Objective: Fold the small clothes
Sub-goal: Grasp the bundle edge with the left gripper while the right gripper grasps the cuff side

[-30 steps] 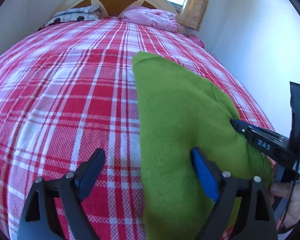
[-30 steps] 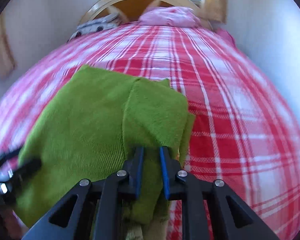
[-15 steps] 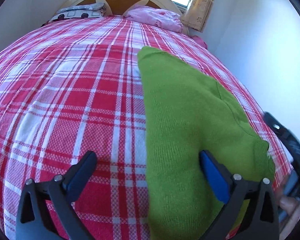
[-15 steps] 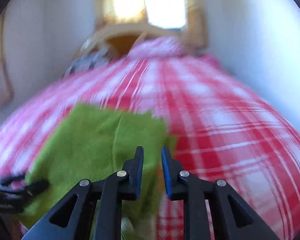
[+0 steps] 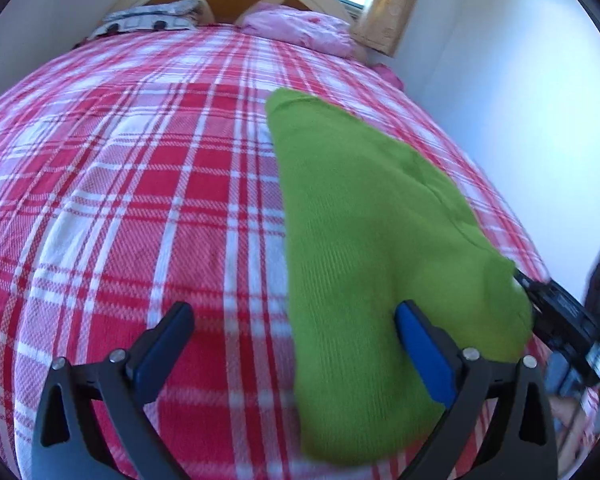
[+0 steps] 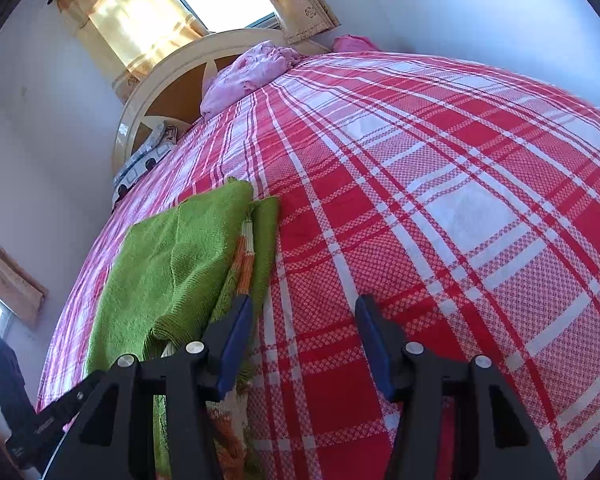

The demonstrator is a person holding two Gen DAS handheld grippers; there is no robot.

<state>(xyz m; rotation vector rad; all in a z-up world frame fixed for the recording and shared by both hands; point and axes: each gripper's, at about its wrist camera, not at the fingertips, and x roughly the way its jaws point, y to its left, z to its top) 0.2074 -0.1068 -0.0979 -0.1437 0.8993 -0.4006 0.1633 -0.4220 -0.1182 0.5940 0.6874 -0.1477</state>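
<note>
Soft, light green knit (image 5: 364, 240) on the bed (image 5: 140, 200) — pinch its near hem; left gripper (image 5: 296, 344) wide, right gripper (image 6: 304, 340) opening, empty.

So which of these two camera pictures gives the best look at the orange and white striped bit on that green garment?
The right wrist view. There the striped part shows along the folded edge of the green garment, beside the opening right gripper, which has nothing between its fingers. The left wrist view shows only plain green knit, with no stripes visible.

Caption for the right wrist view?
Right gripper opening beside folded green garment on red plaid bedspread, nothing between its jaws.
</note>
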